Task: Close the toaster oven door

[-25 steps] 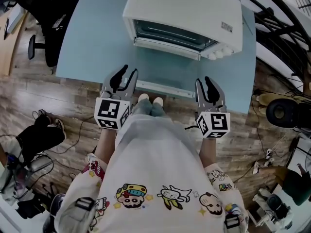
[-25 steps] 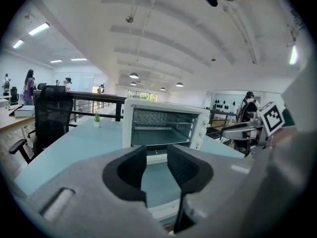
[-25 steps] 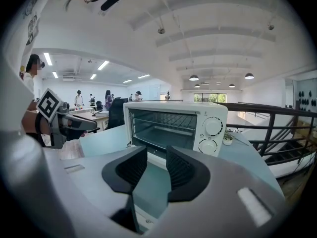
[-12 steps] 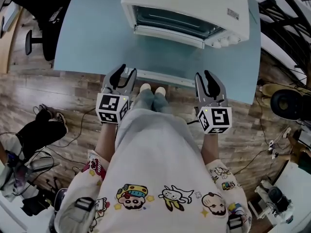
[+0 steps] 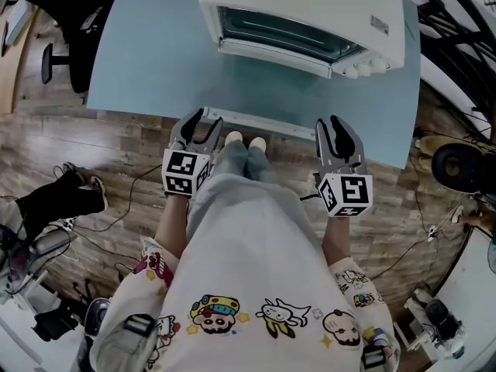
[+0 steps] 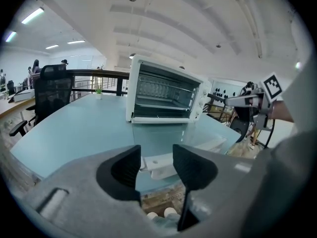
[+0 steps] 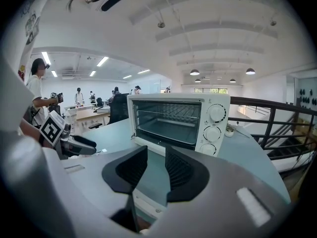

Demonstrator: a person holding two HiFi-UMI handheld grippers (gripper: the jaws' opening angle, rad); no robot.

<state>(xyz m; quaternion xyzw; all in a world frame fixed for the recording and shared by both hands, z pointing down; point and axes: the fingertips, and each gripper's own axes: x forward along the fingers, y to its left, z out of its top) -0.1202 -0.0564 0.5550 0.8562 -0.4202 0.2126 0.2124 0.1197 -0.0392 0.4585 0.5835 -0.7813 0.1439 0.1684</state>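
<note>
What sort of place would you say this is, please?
Probably an open-plan office or lab. An office chair stands by the blue table, there are more desks with people working behind, and strip lights run along the ceiling.

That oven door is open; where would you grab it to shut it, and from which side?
The white handle bar along the door's near edge, from the person's side. The door lies flat, hinged at the toaster oven, so the bar is farthest from the hinge, likely easiest to lift.
</note>
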